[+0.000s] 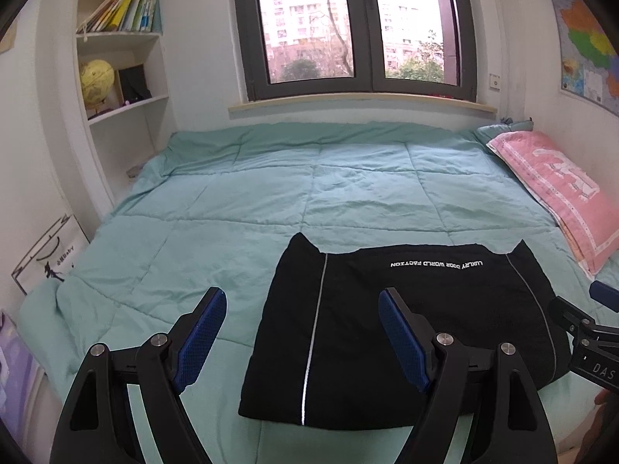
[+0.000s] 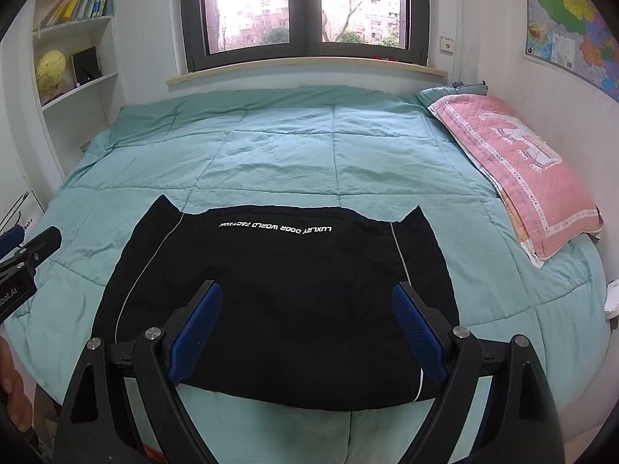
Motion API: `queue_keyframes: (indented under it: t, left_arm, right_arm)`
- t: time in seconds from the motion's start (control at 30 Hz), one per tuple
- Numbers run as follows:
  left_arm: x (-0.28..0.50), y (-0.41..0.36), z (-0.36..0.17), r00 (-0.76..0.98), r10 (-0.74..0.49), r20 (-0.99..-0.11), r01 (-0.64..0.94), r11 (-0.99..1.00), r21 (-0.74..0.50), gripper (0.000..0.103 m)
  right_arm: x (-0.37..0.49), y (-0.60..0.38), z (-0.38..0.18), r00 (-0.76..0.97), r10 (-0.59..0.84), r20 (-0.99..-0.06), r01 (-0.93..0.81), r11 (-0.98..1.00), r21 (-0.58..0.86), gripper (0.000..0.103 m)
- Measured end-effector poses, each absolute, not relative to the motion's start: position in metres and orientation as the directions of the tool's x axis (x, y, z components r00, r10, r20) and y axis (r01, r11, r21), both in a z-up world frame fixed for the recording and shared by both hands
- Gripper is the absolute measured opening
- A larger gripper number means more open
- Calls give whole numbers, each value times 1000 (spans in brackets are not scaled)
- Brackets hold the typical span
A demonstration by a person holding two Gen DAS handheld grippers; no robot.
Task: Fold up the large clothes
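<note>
Left wrist view: left gripper [image 1: 301, 301] spread wide, empty, above the near edge of the bed [image 1: 232, 193]. Folded black garment [image 1: 406, 328] lies flat at that edge, toward the pillow [image 1: 557, 189] side.

Right wrist view: right gripper [image 2: 307, 295] spread wide, empty, over the garment [image 2: 278, 290].

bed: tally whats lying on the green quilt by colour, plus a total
black: 1, the folded garment
pink: 1, the pillow
total: 2, both lying on the quilt
</note>
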State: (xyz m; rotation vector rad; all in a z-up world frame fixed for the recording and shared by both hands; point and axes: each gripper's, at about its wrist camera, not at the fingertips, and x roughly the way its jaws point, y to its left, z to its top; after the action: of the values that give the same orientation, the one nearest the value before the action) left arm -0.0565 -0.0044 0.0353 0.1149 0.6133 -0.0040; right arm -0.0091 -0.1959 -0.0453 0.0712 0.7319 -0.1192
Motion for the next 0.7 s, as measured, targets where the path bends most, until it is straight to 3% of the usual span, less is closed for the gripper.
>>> queue_keyframes:
  t: [0.7]
  left_arm:
    - [-50, -11, 25, 801, 44, -596, 36, 992, 121, 82]
  right_arm:
    - [-4, -194, -53, 725, -70, -686, 135, 990, 41, 91]
